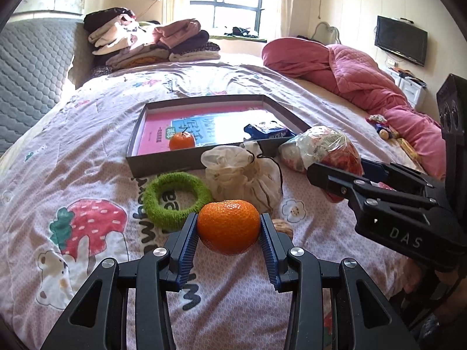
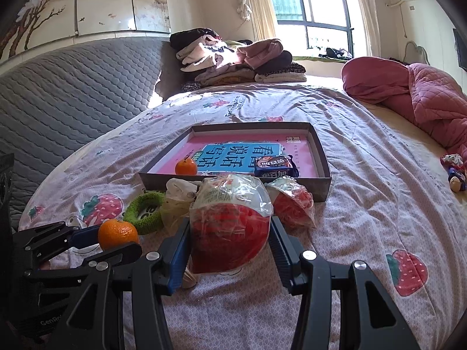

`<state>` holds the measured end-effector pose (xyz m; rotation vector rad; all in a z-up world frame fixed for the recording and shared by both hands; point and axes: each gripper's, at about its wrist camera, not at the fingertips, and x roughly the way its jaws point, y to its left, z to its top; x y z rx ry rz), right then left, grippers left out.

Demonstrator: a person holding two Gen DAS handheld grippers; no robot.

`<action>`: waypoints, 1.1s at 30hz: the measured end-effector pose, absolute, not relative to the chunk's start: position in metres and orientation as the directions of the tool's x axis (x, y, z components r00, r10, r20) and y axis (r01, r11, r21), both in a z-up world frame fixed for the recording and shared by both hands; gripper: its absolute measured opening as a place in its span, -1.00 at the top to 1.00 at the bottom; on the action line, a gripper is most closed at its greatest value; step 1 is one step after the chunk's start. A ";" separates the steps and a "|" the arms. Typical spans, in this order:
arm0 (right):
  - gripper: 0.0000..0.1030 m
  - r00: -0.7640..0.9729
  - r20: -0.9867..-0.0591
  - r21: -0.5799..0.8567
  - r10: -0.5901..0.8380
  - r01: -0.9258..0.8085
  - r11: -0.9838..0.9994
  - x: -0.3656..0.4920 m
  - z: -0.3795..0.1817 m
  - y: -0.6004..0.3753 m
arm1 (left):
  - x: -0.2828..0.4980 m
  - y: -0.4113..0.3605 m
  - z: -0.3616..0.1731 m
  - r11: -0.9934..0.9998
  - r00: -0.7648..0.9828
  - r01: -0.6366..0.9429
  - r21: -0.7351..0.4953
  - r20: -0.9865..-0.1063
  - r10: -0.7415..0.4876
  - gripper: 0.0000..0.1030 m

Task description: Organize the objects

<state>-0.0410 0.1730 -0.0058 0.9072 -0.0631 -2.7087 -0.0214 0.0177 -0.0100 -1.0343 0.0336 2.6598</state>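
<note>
Sunlit dark-framed window (image 1: 233, 3) at twelve o'clock; grey quilted headboard (image 2: 73, 93) at nine; black wall television (image 1: 401, 39) at two.

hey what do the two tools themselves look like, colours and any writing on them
Both tools, left and right, are matte black angular linkages with silver pivot bolts and blue ribbed fingers. White "DAS" lettering marks the right one's side; the left one's body shows partial "GenRo" lettering. No cables or sleeves are visible.
</note>
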 end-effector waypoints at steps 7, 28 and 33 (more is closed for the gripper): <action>0.00 -0.761 -0.579 0.133 -0.293 0.266 -0.955 -0.045 -0.004 0.170 | -0.031 0.018 -0.007 -0.959 -0.699 -0.270 -0.090 -0.666 0.260 0.18; 0.00 -0.797 -0.530 0.111 -0.290 0.274 -0.955 -0.061 0.019 0.171 | -0.069 0.017 0.030 -0.962 -0.751 -0.261 -0.086 -0.608 0.258 0.18; 0.00 -0.807 -0.513 0.108 -0.292 0.277 -0.955 -0.069 0.026 0.171 | -0.084 0.014 0.040 -0.963 -0.766 -0.256 -0.081 -0.591 0.253 0.18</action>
